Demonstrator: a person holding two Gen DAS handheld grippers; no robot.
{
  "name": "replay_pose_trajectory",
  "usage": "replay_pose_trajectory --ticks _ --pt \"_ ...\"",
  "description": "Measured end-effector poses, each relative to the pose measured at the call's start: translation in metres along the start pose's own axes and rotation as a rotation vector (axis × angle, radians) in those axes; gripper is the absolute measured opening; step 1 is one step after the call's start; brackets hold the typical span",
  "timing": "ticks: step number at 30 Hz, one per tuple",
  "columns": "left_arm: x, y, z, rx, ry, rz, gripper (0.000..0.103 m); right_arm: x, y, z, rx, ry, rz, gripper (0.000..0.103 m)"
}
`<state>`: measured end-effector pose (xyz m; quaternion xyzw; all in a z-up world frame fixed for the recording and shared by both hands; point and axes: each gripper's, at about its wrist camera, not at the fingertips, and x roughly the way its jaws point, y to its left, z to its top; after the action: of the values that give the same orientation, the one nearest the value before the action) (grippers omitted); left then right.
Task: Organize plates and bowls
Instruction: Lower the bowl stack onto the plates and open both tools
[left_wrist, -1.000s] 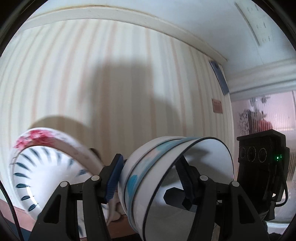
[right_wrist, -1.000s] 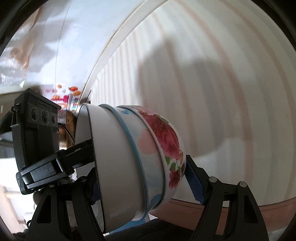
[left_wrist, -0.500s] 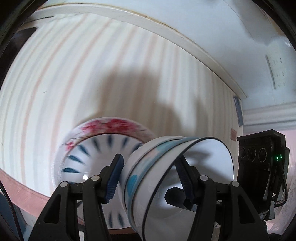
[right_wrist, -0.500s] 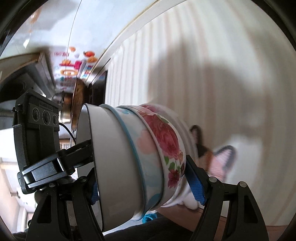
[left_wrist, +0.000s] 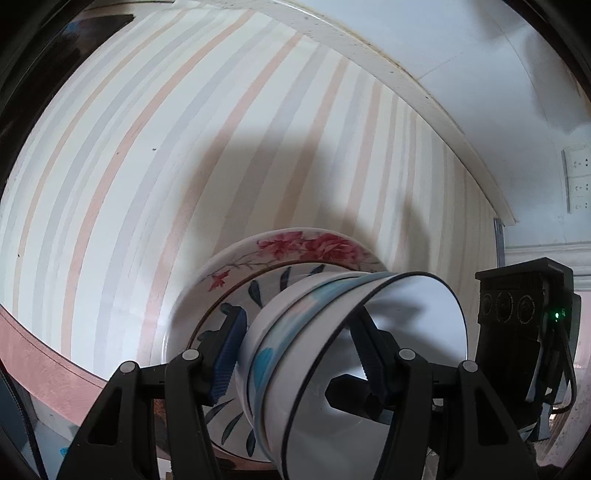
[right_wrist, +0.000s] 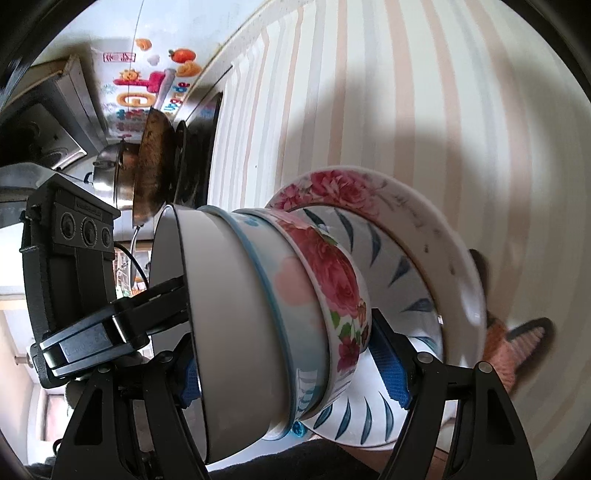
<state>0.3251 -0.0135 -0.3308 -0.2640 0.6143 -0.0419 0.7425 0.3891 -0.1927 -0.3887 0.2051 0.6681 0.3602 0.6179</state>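
A stack of three nested bowls (left_wrist: 332, 354) is held between both grippers: a white bowl with a dark rim, a blue-patterned bowl, and a rose-patterned bowl (right_wrist: 332, 280). My left gripper (left_wrist: 299, 354) is shut on the stack's rim. My right gripper (right_wrist: 291, 365) is shut on the stack from the other side. The stack's base sits close to or against a blue-leaf plate (right_wrist: 391, 266), which rests on a larger red-flower plate (left_wrist: 295, 245) on the striped tablecloth. I cannot tell if the base touches the plate.
The striped tablecloth (left_wrist: 147, 166) fills the view, with a wooden edge (left_wrist: 40, 365) at lower left. A wok and metal pots (right_wrist: 147, 162) stand beyond the cloth in the right wrist view. A slipper (right_wrist: 517, 343) lies to the right.
Both grippers have carried the bowl stack toward the two stacked plates. The plates now sit directly behind the stack's base and look larger.
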Motion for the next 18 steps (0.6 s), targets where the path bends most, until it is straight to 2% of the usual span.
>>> replay_pose_trajectory --ticks 10,18 --pt "0.0022 0.0045 0.0013 -0.01 0.007 -0.004 0.056 0.0068 0.0084 0.0034 -0.028 0.021 -0.06 0.078" --pt "0.0012 0.0004 0.0004 0.028 -0.002 0.024 0.056 0.0104 0.0115 0.0015 -0.023 0.023 -0.088 0.078"
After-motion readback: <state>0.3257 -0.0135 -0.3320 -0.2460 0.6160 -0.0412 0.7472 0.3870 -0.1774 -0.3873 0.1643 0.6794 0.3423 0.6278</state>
